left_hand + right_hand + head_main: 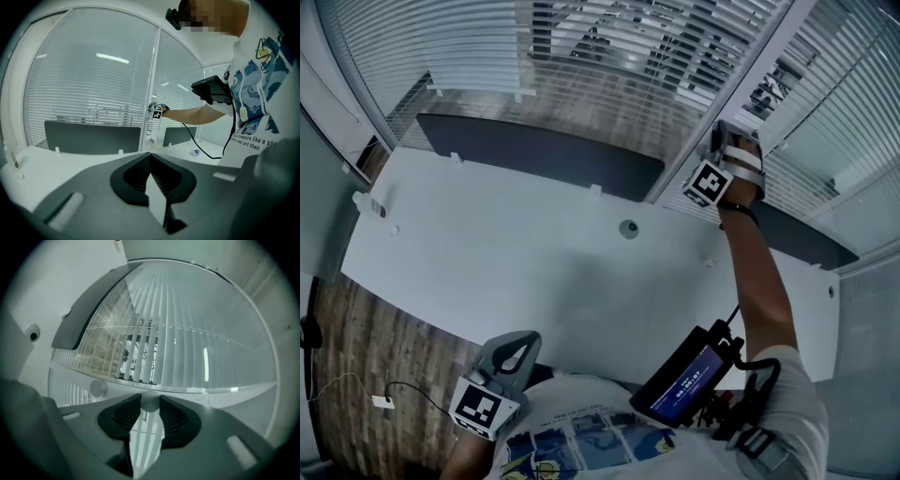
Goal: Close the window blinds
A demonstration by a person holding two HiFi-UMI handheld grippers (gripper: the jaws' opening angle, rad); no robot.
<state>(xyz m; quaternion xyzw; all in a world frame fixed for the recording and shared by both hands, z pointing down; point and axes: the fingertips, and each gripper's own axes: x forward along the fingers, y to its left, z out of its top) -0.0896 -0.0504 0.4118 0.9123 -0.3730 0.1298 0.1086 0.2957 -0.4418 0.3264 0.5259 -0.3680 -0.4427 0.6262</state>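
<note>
White slats make up the window blinds (487, 47), which are hung behind the glass beyond the far edge of the desk (534, 272). In the head view the slats are seen lying level, with their long axis running from side to side across the pane. In the right gripper view they appear upright. Most slats are turned flat, but a patch near the middle is tilted, and dark gaps are seen through it.

The right hand-held gripper (724, 141) is held out at the pale frame post (750, 75) between two panes. A small round knob (150, 401) is pinched between its jaw tips, with both pads pressed on it, so the jaws stand only a knob's width apart. A second knob (98, 388) is seen just beside it on the same rail.

The left hand-held gripper (517, 345) is held low near the person's shirt. Its jaws are brought together at the tips, with nothing between them.
</note>
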